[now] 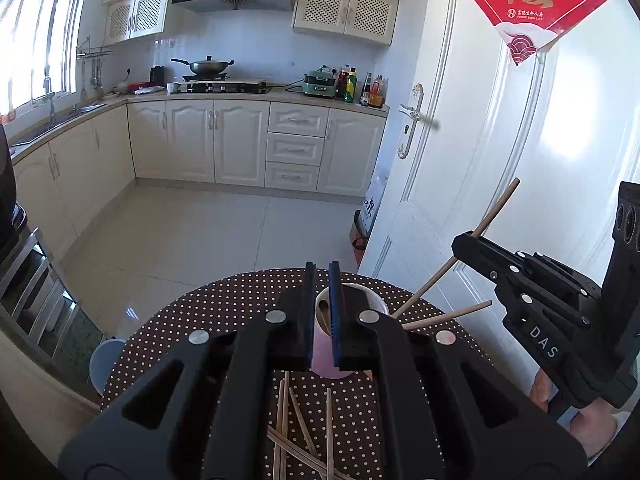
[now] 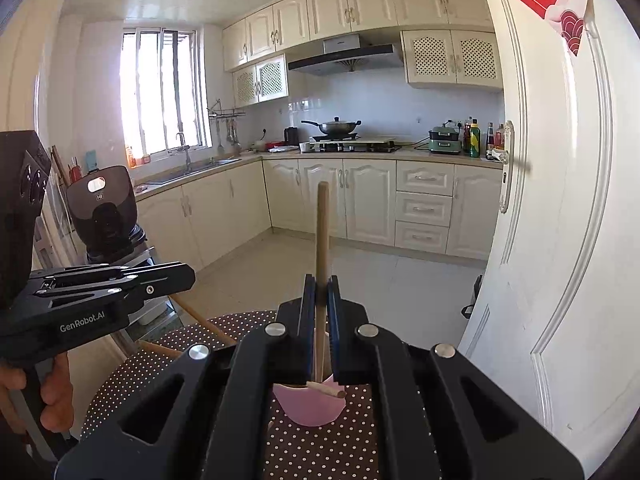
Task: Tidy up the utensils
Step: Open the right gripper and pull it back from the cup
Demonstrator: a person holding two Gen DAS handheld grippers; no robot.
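A pink cup (image 1: 352,304) stands on the round polka-dot table (image 1: 224,304). My left gripper (image 1: 322,270) hovers right over it, shut on a wooden chopstick (image 2: 200,320) held near its top end and slanting down toward the cup (image 2: 312,408). My right gripper (image 2: 321,280) is shut on another chopstick (image 2: 322,232), gripped at mid-length and nearly upright, its lower end in the cup. In the left wrist view the right gripper (image 1: 464,240) comes in from the right with its chopstick (image 1: 496,212) tilted. One more chopstick (image 1: 448,314) leans out over the cup's rim. Several loose chopsticks (image 1: 304,440) lie on the table near me.
A white door (image 1: 480,160) stands close on the right of the table. A black appliance (image 2: 102,208) on a metal rack is at the left, and a grey-blue stool (image 1: 102,360) sits by the table's left edge. Tiled kitchen floor (image 1: 200,232) lies beyond.
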